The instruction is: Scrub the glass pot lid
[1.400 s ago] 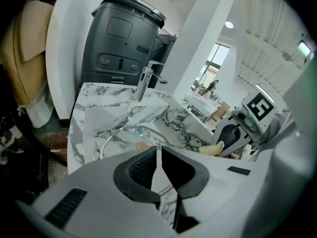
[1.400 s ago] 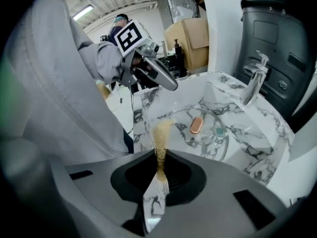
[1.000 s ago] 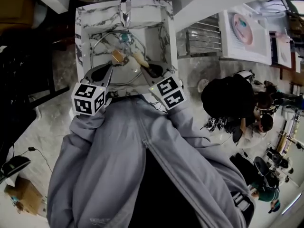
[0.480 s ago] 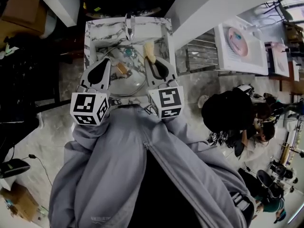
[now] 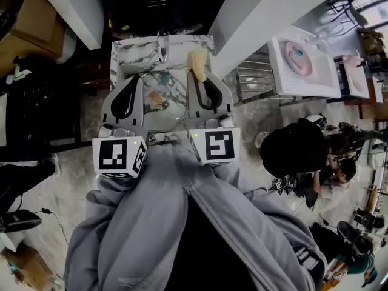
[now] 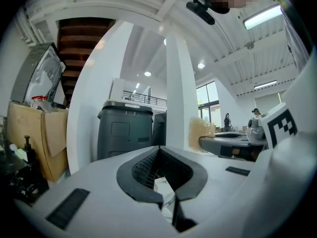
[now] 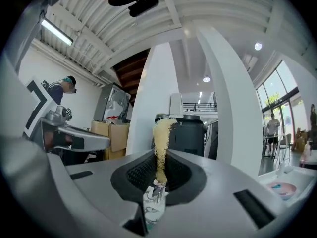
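The glass pot lid (image 5: pixel 167 109) with its wooden knob (image 5: pixel 156 97) lies in the marble sink (image 5: pixel 121 59) far below both grippers. My left gripper (image 5: pixel 136 80) (image 6: pixel 159 152) is raised above the lid's left side, pointing level, shut with nothing between its jaws. Above the sink's right side my right gripper (image 5: pixel 195 76) (image 7: pixel 158 166) is shut on a yellowish fibrous scrub pad (image 5: pixel 197 60) (image 7: pixel 162 135). The pad sticks out past the tips and touches nothing. It also shows in the left gripper view as the scrub pad (image 6: pixel 200 133).
A faucet (image 5: pixel 162 44) stands at the sink's back rim. A dark grey bin (image 6: pixel 125 133) and white pillars (image 6: pixel 179 98) stand ahead of the grippers. To the right are a metal rack (image 5: pixel 257 71), a white table (image 5: pixel 303 56) and seated people (image 5: pixel 297 141).
Both grippers have risen out of the sink and tilted up to level. The scrub pad has come up off the lid with the right gripper; the lid stays in the sink.
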A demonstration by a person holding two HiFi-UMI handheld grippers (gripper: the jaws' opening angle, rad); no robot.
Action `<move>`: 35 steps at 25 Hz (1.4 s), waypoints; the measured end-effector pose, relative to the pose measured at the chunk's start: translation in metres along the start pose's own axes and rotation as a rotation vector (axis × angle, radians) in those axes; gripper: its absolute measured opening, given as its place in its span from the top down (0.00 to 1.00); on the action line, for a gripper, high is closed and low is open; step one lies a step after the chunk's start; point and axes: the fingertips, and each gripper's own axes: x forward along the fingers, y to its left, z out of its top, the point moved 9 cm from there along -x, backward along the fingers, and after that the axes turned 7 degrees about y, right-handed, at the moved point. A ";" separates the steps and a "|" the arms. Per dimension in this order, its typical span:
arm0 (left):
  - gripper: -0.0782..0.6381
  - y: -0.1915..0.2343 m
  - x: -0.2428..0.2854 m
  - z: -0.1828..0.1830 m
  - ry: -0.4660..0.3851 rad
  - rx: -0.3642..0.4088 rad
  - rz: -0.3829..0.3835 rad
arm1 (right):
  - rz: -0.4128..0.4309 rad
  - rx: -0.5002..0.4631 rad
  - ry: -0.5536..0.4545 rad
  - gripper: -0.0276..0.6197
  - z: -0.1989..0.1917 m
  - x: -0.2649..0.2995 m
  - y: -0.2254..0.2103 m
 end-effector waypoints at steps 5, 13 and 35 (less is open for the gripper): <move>0.87 -0.005 -0.011 0.009 -0.015 0.009 0.033 | -0.020 -0.010 -0.038 0.88 0.005 -0.012 0.003; 0.87 -0.017 -0.013 0.010 -0.014 0.020 0.025 | -0.005 0.011 -0.050 0.88 0.008 -0.017 0.005; 0.87 -0.004 0.019 -0.006 0.021 0.018 0.037 | -0.016 0.017 -0.008 0.88 -0.011 0.002 -0.015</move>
